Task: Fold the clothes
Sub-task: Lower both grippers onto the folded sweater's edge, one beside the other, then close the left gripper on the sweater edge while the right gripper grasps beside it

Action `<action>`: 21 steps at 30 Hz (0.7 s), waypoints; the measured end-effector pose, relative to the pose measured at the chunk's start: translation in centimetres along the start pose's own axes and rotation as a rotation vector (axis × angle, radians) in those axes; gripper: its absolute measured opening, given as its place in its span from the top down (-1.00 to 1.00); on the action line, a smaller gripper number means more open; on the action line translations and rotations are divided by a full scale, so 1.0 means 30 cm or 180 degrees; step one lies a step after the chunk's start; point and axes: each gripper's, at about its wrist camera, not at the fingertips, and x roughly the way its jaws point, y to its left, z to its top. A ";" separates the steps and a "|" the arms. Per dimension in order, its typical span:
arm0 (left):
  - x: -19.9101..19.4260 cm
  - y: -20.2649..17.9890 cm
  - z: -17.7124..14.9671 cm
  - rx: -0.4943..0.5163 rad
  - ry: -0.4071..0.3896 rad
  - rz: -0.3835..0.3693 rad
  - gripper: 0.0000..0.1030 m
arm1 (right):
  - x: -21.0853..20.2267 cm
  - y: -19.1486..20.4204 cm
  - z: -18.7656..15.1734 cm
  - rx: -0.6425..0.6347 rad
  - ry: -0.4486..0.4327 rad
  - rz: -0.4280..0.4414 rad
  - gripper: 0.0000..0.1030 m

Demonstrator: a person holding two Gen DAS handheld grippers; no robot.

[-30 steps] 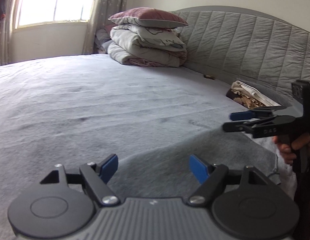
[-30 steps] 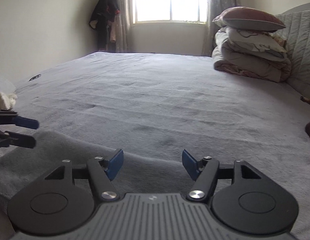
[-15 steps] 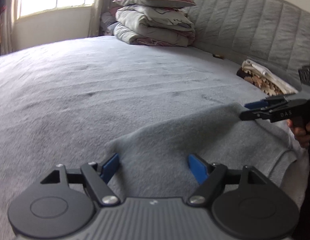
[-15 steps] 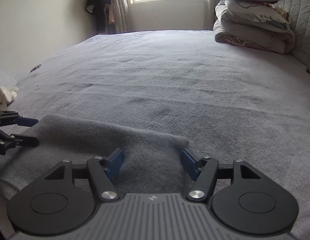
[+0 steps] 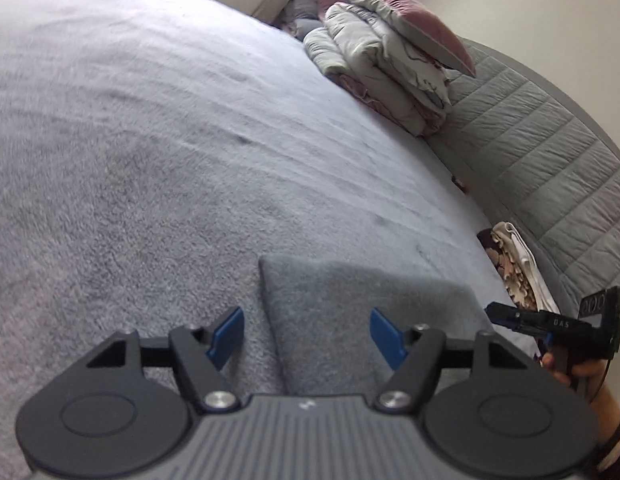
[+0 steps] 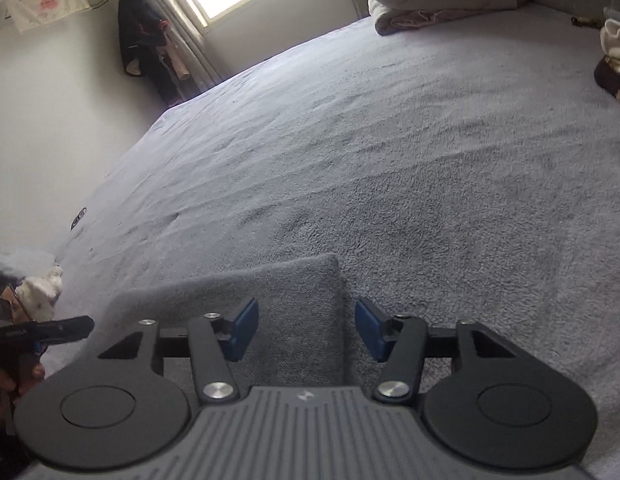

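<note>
garment [image 5: 362, 312]: grey, on the near edge of the bed [image 5: 150, 160], far corners now squared up

left gripper [image 5: 306, 334]: fingers half-wide, just been closing round the left edge, not pinching yet

right gripper [image 6: 306, 330]: same deal at the right edge

next: probably grabbing both corners to fold

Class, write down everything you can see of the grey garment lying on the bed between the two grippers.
The grey garment is a soft, fleecy-looking knit, darker than the bedcover it lies flat on. Its far edge is a straight fold with two squared corners. One corner sits between the blue pads of the left gripper, the other between those of the right gripper; both jaws have just been closing, yet the pads still stand clear of the cloth.
</note>
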 end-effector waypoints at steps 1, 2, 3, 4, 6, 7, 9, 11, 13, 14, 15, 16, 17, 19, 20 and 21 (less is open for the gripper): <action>0.012 -0.001 0.000 -0.0002 0.0012 0.0001 -0.33 | 0.011 0.002 0.001 0.0017 0.0021 0.0010 0.02; 0.022 -0.005 -0.001 0.0016 0.0018 -0.0004 -0.32 | 0.022 0.003 0.002 0.0034 0.0042 0.0020 0.07; 0.032 -0.011 -0.001 0.0033 0.0025 -0.0021 -0.31 | 0.034 0.006 0.003 0.0047 0.0063 0.0029 0.09; 0.041 -0.016 -0.003 0.0034 0.0032 -0.0048 -0.29 | 0.046 0.011 0.002 0.0046 0.0083 0.0033 0.09; 0.057 -0.023 -0.008 0.0024 0.0052 -0.0115 -0.26 | 0.070 0.020 0.001 0.0049 0.0111 0.0046 0.09; 0.065 -0.027 -0.011 0.0021 0.0061 -0.0144 -0.26 | 0.078 0.020 0.002 0.0075 0.0117 0.0062 0.09; 0.076 -0.034 -0.018 0.0003 0.0068 -0.0195 -0.26 | 0.094 0.019 0.002 0.0129 0.0131 0.0093 0.09; 0.079 -0.036 -0.024 -0.0012 0.0075 -0.0222 -0.25 | 0.093 0.012 0.001 0.0191 0.0144 0.0118 0.08; 0.072 -0.032 -0.031 -0.0043 0.0115 -0.0261 -0.18 | 0.072 0.000 -0.005 0.0224 0.0169 0.0137 0.08; 0.067 -0.028 -0.037 -0.0078 0.0139 -0.0289 -0.15 | 0.057 -0.006 -0.009 0.0244 0.0186 0.0148 0.08; 0.062 -0.025 -0.042 -0.0112 0.0165 -0.0318 -0.14 | 0.043 -0.014 -0.012 0.0261 0.0208 0.0164 0.08; 0.058 -0.023 -0.048 -0.0147 0.0200 -0.0358 -0.14 | 0.029 -0.024 -0.015 0.0274 0.0239 0.0182 0.08; 0.055 -0.020 -0.054 -0.0180 0.0235 -0.0396 -0.14 | 0.016 -0.033 -0.019 0.0290 0.0276 0.0205 0.07; 0.055 -0.016 -0.062 -0.0237 0.0306 -0.0463 -0.13 | 0.003 -0.057 -0.030 0.0354 0.0380 0.0290 0.05; 0.057 -0.014 -0.065 -0.0270 0.0339 -0.0493 -0.12 | -0.001 -0.068 -0.035 0.0393 0.0424 0.0340 0.05; 0.060 -0.010 -0.065 -0.0313 0.0363 -0.0514 -0.12 | -0.003 -0.078 -0.039 0.0433 0.0456 0.0385 0.05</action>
